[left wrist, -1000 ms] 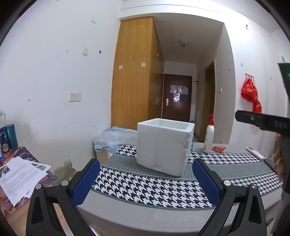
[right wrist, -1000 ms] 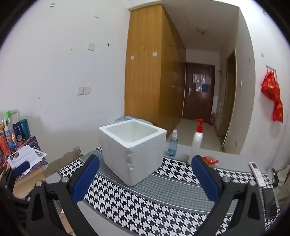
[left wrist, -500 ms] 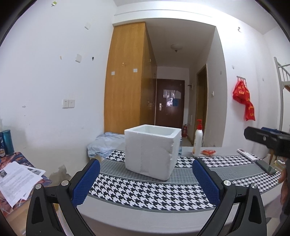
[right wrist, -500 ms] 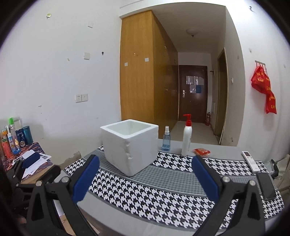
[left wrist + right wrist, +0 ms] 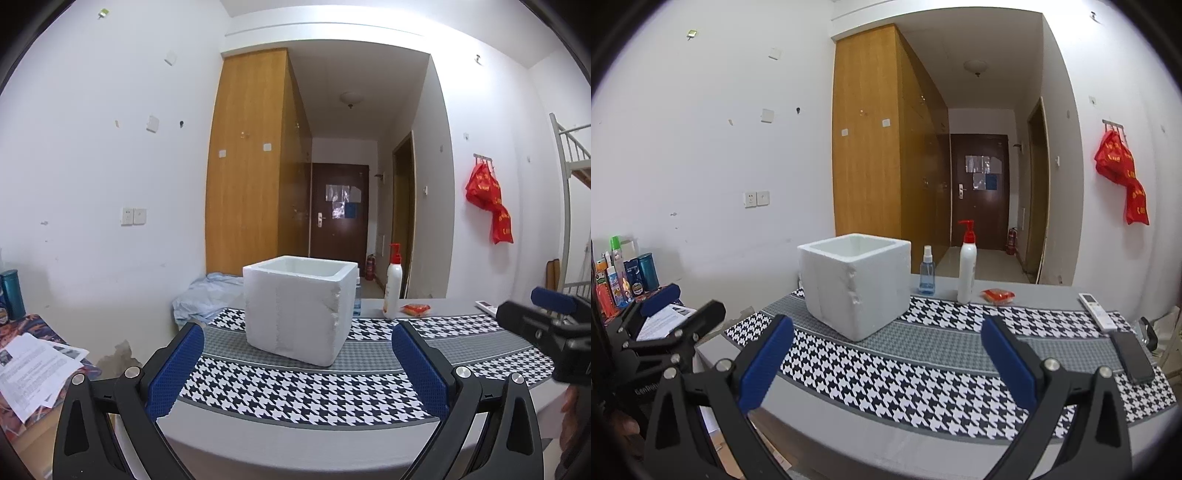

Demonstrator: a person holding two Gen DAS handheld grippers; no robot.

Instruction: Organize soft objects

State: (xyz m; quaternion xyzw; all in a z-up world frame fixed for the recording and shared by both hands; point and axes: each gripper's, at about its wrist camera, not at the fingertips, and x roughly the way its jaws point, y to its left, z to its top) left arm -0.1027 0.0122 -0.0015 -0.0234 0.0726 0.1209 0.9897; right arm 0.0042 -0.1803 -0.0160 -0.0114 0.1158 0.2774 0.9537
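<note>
A white foam box (image 5: 300,304) (image 5: 855,283) stands open-topped on a houndstooth cloth (image 5: 295,384) (image 5: 923,354) covering the table. A crumpled light-blue cloth (image 5: 207,297) lies behind the table at the left. My left gripper (image 5: 295,369) is open and empty, held in front of the table edge, facing the box. My right gripper (image 5: 886,360) is open and empty, also short of the table. Each gripper shows at the side of the other's view: the right one (image 5: 546,325) and the left one (image 5: 665,332).
A white pump bottle (image 5: 966,267), a small blue spray bottle (image 5: 927,275), a red packet (image 5: 997,294), a remote (image 5: 1097,315) and a phone (image 5: 1132,356) lie on the table. A side table with papers (image 5: 33,369) and bottles (image 5: 624,275) stands left.
Both grippers have drawn back and lowered, so the box looks smaller and farther. Both stay open and empty.
</note>
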